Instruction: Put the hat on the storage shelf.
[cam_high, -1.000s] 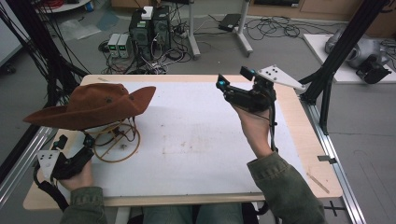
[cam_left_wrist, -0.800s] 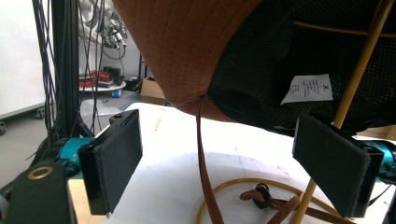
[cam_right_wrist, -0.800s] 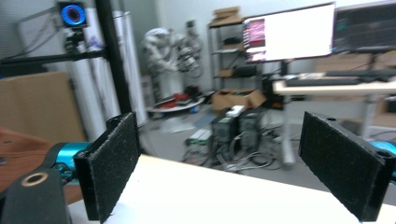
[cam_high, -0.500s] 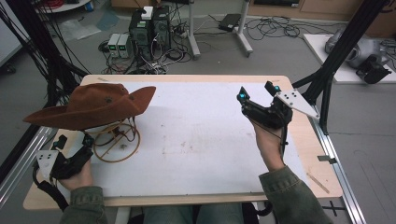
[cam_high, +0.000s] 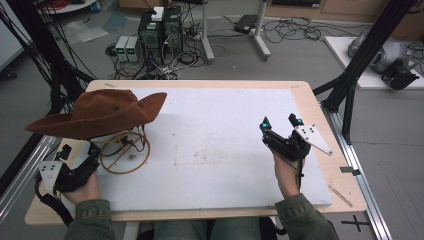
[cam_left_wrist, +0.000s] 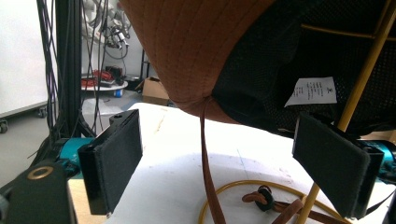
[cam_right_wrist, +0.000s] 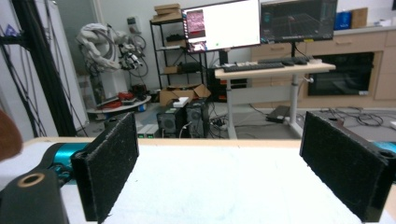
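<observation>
While a brown hat (cam_high: 100, 114) is sitting on a wire stand (cam_high: 122, 152) at the counter's (cam_high: 220, 150) left, the left hand-held gripper (cam_high: 77, 150) is gaping beside it; the right hand-held gripper (cam_high: 280, 121) is gaping, empty, well apart.

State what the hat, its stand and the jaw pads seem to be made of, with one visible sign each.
Hat: likely brown suede, matte and stitched.
Stand: thin yellowish rods, perhaps rattan or coated wire.
Jaw pads: black, finely textured, probably foam or rubber.
</observation>
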